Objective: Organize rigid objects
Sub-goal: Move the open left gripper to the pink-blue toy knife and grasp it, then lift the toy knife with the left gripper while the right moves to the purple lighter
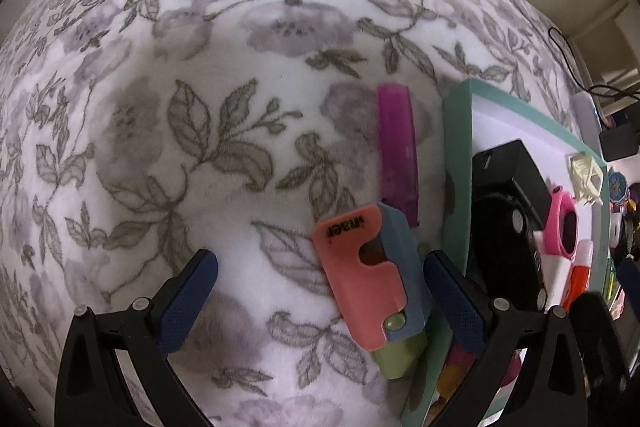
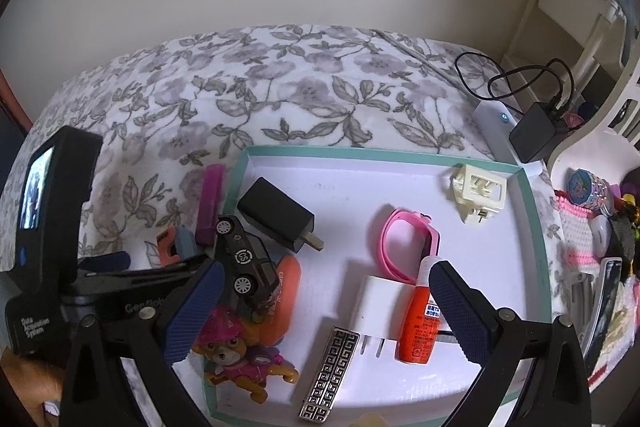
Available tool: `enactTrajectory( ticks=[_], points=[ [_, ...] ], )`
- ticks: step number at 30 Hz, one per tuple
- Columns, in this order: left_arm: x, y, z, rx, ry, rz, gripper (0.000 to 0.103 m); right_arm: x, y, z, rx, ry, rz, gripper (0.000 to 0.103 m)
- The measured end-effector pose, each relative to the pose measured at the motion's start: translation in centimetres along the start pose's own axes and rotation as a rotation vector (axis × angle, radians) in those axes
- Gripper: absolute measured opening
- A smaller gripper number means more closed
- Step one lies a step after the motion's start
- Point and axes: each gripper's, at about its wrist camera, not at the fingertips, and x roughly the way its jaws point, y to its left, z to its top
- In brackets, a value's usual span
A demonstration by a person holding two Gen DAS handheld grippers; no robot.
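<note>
The left gripper (image 1: 320, 291) is standing released, its 2 jaws spread wide over the floral blanket (image 1: 200, 107) and grasping nothing. Between them, toward the right jaw, the salmon-and-blue clip (image 1: 370, 279) is lying on the blanket just outside the tray's left edge. The purple bar (image 1: 398, 151) is lying just beyond it, along the same edge. The teal-rimmed tray (image 2: 360, 151) is holding the black charger (image 2: 276, 215), toy car (image 2: 246, 263), pup figure (image 2: 236, 355), patterned bar (image 2: 330, 373), white adapter (image 2: 378, 311), pink watch (image 2: 408, 243), orange tube (image 2: 420, 315) and cream plug (image 2: 478, 191) near its far right corner. The right gripper (image 2: 324, 307) is hovering released above the tray's near edge, empty.
</note>
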Motion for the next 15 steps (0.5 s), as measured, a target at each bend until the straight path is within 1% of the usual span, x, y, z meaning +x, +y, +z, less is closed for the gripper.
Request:
enactTrajectory(
  ticks=[4,6,7,9,10,12,13,15],
  points=[
    [0.0,-0.7,-1.2,0.032,0.029,0.007,0.1,0.1,0.0,0.0,0.002,0.005,0.004,0.103],
    [0.0,-1.3,-2.0,0.049,0.034,0.018,0.09,0.1,0.0,0.0,0.008,0.002,0.002,0.103],
    [-0.2,-1.7,-2.4,0.058,0.031,0.021,0.087,0.1,-0.1,0.0,0.013,0.002,0.003,0.103],
    [-0.3,-2.1,-2.7,0.063,0.031,0.015,0.076,0.1,-0.3,0.0,0.025,0.003,0.009,0.103],
    [-0.6,-2.0,-2.9,0.066,0.031,0.005,0.073,0.1,-0.3,0.0,0.03,0.004,0.012,0.103],
    [-0.8,-2.1,-3.2,0.069,0.031,-0.008,0.058,0.1,-0.3,0.0,0.035,0.005,0.013,0.103],
    [-1.0,-2.3,-3.4,0.076,0.032,-0.013,0.056,0.1,-0.3,0.0,0.036,0.005,0.012,0.103],
    [-1.2,-2.3,-3.6,0.084,0.033,-0.023,0.046,0.1,-0.2,0.0,0.038,0.005,0.012,0.103]
  ],
)
